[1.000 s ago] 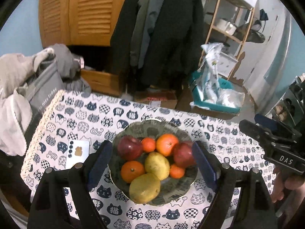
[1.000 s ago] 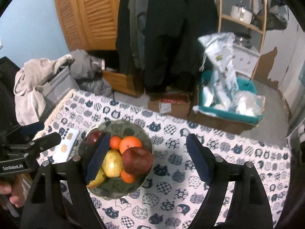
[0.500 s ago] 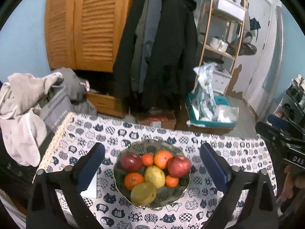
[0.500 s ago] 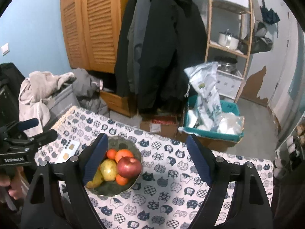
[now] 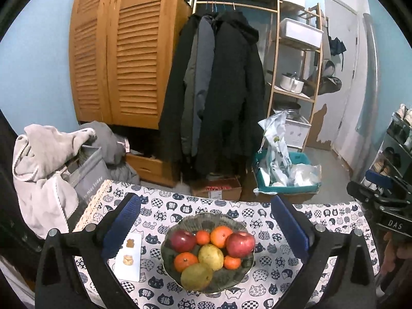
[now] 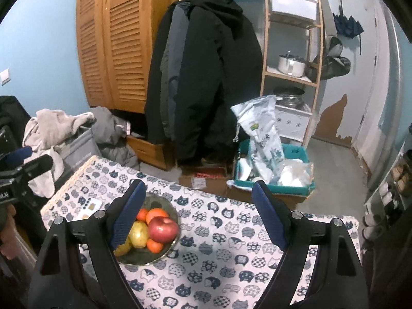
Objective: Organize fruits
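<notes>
A grey-green glass bowl (image 5: 239,280) stands on the cat-patterned tablecloth (image 5: 278,262) and holds two red apples (image 5: 240,244), several oranges (image 5: 221,236) and two yellow pears (image 5: 196,277). My left gripper (image 5: 206,229) hangs open above and behind the bowl, its blue pads far apart with nothing between them. The right gripper (image 6: 199,216) is open too, raised over the cloth to the right of the bowl (image 6: 164,253); its left finger covers part of the fruit. One apple (image 6: 163,229) shows beside that finger.
A white phone (image 5: 128,257) lies left of the bowl. Beyond the table's far edge are a cardboard box (image 5: 216,189), a teal bin (image 5: 285,180) with bags, hanging coats (image 5: 219,97), a wooden wardrobe (image 5: 121,51), a shelf unit (image 5: 296,77) and clothes over a grey bag (image 5: 51,159).
Both grippers have risen and drawn back from the bowl, which now looks smaller and lower. The left jaws have widened from flanking the bowl's sides to standing well clear of it.
</notes>
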`<act>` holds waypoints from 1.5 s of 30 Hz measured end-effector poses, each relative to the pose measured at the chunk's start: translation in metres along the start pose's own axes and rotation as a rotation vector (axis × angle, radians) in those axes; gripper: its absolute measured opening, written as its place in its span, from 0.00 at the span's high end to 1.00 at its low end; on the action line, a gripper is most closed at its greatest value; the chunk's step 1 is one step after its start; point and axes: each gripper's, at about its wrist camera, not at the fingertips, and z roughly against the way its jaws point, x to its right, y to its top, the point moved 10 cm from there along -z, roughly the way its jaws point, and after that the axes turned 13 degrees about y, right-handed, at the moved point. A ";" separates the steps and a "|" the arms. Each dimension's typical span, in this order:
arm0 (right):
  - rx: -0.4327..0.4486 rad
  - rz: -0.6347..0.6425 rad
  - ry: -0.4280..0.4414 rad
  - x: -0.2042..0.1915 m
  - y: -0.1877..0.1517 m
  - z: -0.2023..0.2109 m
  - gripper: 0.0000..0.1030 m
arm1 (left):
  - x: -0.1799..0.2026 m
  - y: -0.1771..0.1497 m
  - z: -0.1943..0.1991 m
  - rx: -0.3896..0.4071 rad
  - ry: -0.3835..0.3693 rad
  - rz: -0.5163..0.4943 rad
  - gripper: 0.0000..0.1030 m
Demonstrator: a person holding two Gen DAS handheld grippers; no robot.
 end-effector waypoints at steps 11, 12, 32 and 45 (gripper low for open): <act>0.024 0.006 -0.033 0.014 -0.004 0.010 0.19 | 0.010 0.001 0.005 0.031 0.010 -0.018 0.01; 0.024 0.004 -0.034 0.015 -0.005 0.010 0.19 | 0.010 0.001 0.005 0.032 0.012 -0.021 0.01; 0.023 -0.003 -0.039 0.022 -0.007 0.011 0.19 | 0.013 0.000 0.004 0.028 0.010 -0.021 0.01; 0.021 -0.003 -0.041 0.022 -0.007 0.011 0.19 | 0.010 -0.001 0.004 0.028 0.014 -0.021 0.01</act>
